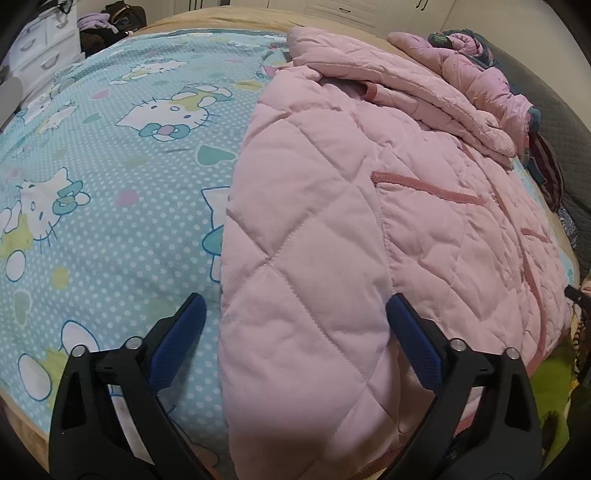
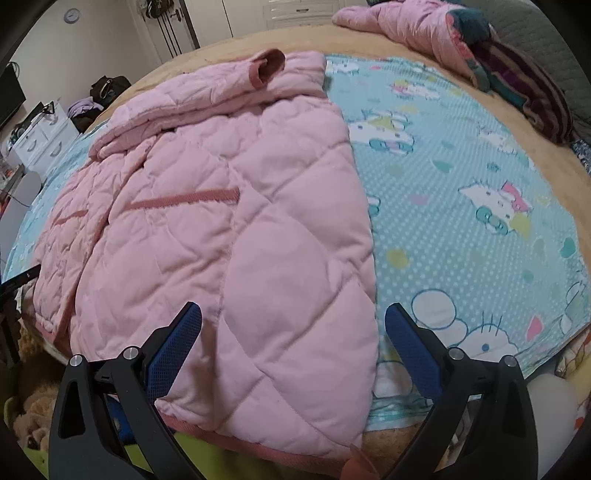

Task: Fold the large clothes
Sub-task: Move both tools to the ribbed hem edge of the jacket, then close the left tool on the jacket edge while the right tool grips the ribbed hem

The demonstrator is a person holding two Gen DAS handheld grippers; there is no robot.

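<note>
In the left wrist view, the left gripper (image 1: 295, 317) stands spread at the bottom of the frame, straddling the near left edge of the pink quilted jacket (image 1: 369, 206), unpinched. The jacket's long axis runs toward the upper frame. The right gripper (image 2: 293, 325), likewise spread, straddles its right edge on the blue cartoon-print sheet (image 2: 461, 206).

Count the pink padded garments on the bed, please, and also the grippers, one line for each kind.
Pink quilted jacket, spread flat on the bed: 1
Pink puffy jacket, bundled at the far edge: 1
Grippers, left gripper and right gripper, both open over the quilted jacket's near corners: 2
Total: 4
</note>
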